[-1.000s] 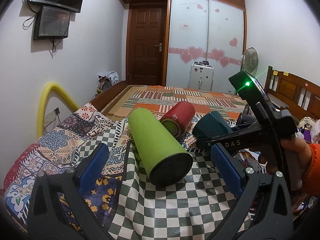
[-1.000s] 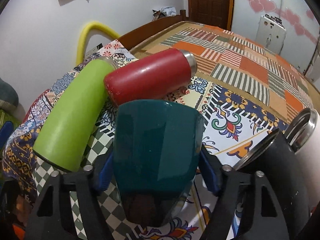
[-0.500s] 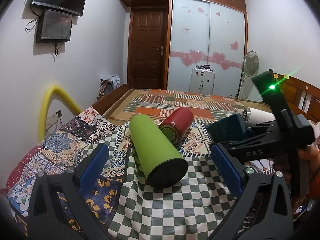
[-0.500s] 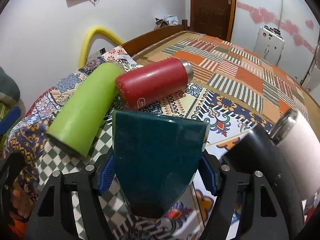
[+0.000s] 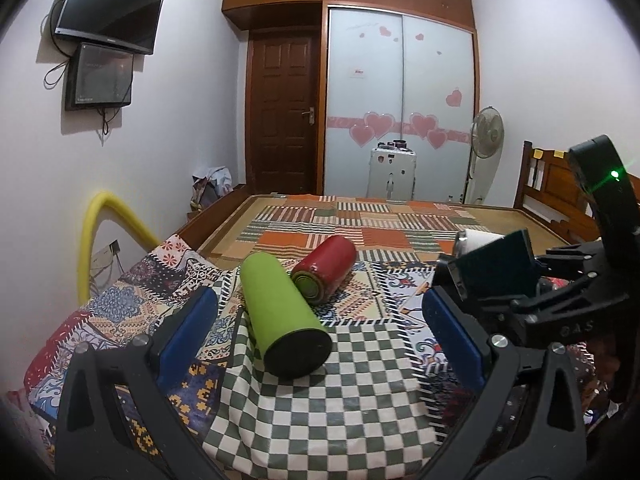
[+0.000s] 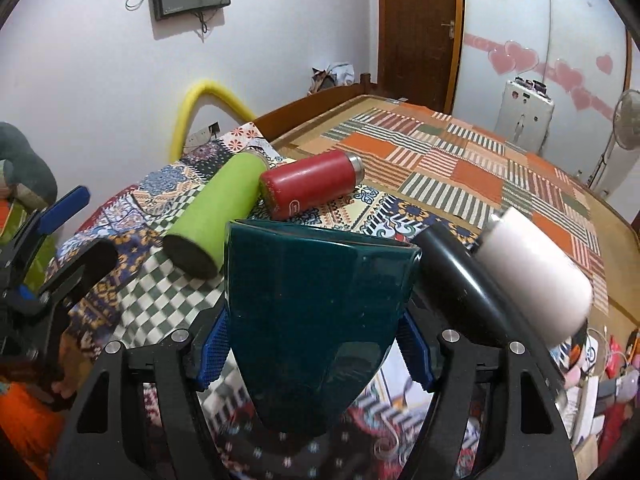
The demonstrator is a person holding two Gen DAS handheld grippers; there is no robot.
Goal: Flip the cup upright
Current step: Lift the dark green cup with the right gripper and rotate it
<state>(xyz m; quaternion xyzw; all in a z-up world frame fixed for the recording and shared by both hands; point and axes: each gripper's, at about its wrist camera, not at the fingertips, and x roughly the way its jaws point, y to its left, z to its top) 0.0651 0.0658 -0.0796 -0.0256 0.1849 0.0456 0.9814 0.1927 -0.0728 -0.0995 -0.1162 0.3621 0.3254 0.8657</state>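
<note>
Teal and glossy, the cup point(image 6: 316, 312) sits clamped between the blue pads point(image 6: 212, 356) of the right gripper point(image 6: 316, 356), lifted clear of the bed point(image 6: 480, 160). In the right wrist view its wide rim points away from the camera and its narrower end comes back between the fingers, so it lies roughly along the gripper rather than standing upright. From the left wrist view the same cup point(image 5: 496, 268) shows at the right edge, held in the right gripper point(image 5: 560, 300) above the patterned quilt point(image 5: 168, 280).

The left gripper point(image 5: 320, 328) hangs with its jaws wide apart and nothing between them; its blue pads point(image 5: 188, 332) frame a green bottle point(image 5: 280, 316) that lies on its side on a green-and-white checked cloth point(image 5: 320, 412). The bottle's dark end faces the camera. Just behind it a red bottle point(image 5: 326, 274) also lies on its side, close to the green one; whether they touch is hard to judge from here.

In the right wrist view the green bottle point(image 6: 216, 216) and red bottle point(image 6: 312, 188) lie beyond the cup, and to the cup's right a black bottle point(image 6: 460, 280) and a white bottle point(image 6: 532, 276) lie side by side, the white one blurred. The left gripper point(image 6: 44, 256) appears at the far left edge of that view.

Behind the bed stand a brown door point(image 5: 284, 120), a sliding wardrobe with pink hearts point(image 5: 400, 120), a fan point(image 5: 486, 132) and a wall-mounted television point(image 5: 108, 12).
</note>
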